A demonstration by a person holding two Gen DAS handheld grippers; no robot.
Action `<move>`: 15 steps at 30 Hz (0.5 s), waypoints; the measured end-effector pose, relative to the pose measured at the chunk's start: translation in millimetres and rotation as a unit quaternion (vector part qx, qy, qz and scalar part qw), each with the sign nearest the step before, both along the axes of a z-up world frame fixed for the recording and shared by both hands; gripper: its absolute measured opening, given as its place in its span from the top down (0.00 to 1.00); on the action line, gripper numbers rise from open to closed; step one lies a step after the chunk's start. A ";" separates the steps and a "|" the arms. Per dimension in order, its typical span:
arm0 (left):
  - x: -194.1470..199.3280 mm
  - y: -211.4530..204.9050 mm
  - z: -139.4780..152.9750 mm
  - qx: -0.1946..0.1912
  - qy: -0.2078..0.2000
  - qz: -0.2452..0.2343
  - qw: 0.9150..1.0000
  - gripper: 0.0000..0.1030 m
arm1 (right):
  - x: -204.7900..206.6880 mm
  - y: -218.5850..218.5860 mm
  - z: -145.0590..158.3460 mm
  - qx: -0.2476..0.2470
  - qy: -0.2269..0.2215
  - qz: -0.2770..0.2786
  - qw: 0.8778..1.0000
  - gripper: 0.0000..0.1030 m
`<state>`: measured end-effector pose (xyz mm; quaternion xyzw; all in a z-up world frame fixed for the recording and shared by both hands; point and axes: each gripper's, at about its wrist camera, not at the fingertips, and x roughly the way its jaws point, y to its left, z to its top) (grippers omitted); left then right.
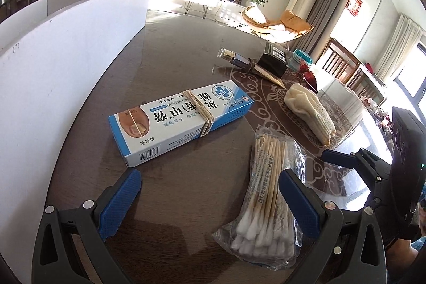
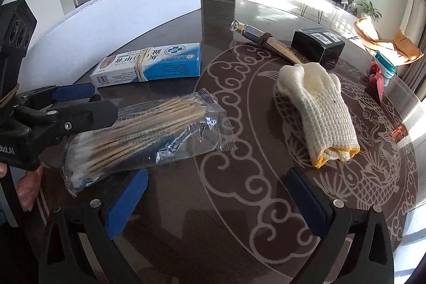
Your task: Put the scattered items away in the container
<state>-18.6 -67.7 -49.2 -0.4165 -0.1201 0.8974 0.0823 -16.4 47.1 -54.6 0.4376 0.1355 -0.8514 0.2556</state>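
A white container [image 1: 61, 65] stands at the left of the dark table; it also shows in the right wrist view [image 2: 127, 9]. A blue-white cream box [image 1: 181, 121] [image 2: 151, 64] with a rubber band lies beside it. A clear bag of cotton swabs [image 1: 266, 193] [image 2: 143, 129] lies near it. A rolled cream glove [image 1: 308, 113] [image 2: 316, 111], a small bottle [image 1: 239, 60] [image 2: 253, 33] and a black box [image 1: 274, 60] [image 2: 316, 47] lie farther off. My left gripper [image 1: 210, 201] [image 2: 87, 100] is open and empty, its right finger over the swab bag. My right gripper [image 2: 217, 201] [image 1: 338, 159] is open and empty before the glove.
A teal-lidded jar [image 1: 302, 59] [image 2: 384, 65] and red wrappers [image 2: 378, 79] sit at the table's far edge. The table [image 2: 239, 151] has a pale swirl-and-fish pattern. Chairs, a TV and plants stand in the room behind.
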 end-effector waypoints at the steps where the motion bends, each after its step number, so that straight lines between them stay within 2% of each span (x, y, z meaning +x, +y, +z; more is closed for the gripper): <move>1: 1.2 0.2 0.2 -0.003 -0.001 -0.003 1.000 0.00 | 1.0 1.7 -0.2 0.001 0.001 -0.001 1.000 0.00; 4: 1.9 4.5 0.2 -0.010 -0.002 -0.019 1.000 0.00 | 9.3 16.0 -0.1 0.001 0.001 -0.013 1.000 0.00; 8: 5.7 19.2 0.4 -0.015 -0.001 -0.069 0.998 0.00 | 23.7 53.7 0.7 0.001 0.001 -0.046 0.999 0.00; 12: 2.9 43.1 -1.6 -0.062 -0.008 -0.102 0.993 0.00 | 28.5 96.1 1.3 0.000 0.000 -0.113 0.994 0.00; 15: 1.0 56.1 -3.2 -0.090 -0.011 -0.113 0.989 0.00 | 27.1 108.8 1.8 -0.001 0.000 -0.148 0.989 0.00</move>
